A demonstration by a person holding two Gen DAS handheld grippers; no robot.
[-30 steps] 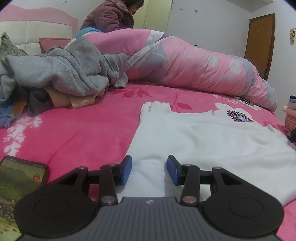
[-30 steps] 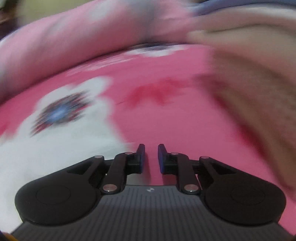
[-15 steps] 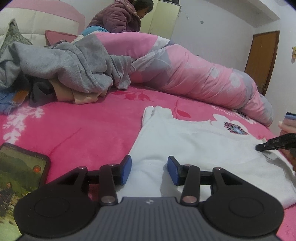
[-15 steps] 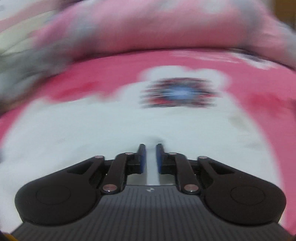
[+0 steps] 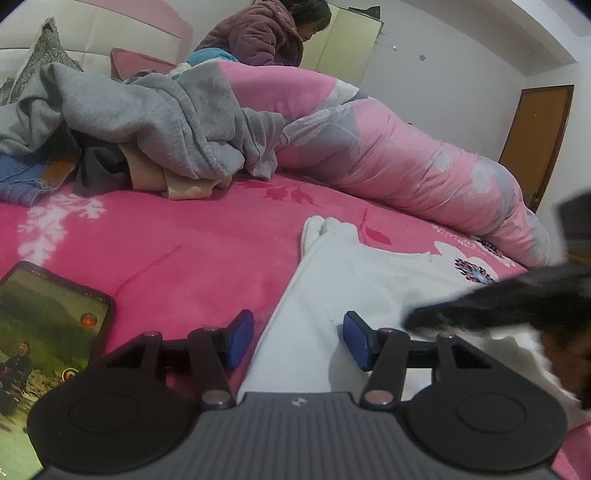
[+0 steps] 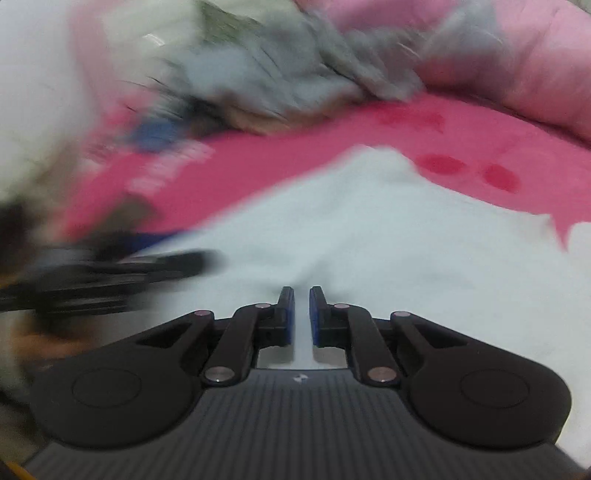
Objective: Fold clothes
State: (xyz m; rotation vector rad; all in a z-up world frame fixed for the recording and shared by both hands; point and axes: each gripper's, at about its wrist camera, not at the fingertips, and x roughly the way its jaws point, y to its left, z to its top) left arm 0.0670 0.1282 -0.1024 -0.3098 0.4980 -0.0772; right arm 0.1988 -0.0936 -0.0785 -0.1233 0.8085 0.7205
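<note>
A white garment [image 5: 369,280] lies flat on the pink bed cover [image 5: 166,240], one sleeve end pointing away. My left gripper [image 5: 298,339] hovers over the garment's near left edge. Its jaws are opening, and the pads stand apart from the cloth under them. My right gripper [image 6: 302,314] is shut, with a ridge of the white garment [image 6: 369,229] rising into its narrow gap. The left wrist view shows the right gripper [image 5: 410,319] as a dark blur low over the garment's right half. The left gripper [image 6: 184,262] appears blurred at the left of the right wrist view.
A phone [image 5: 44,332] with its screen lit lies on the cover at the near left. A heap of grey and other clothes [image 5: 147,118] sits at the far left, and a rolled pink quilt [image 5: 406,155] runs along the back. A person [image 5: 258,33] sits behind it.
The right gripper has shut and swept left across the white garment, into the left wrist view. The left gripper's jaws have widened, and its view has rolled slightly.
</note>
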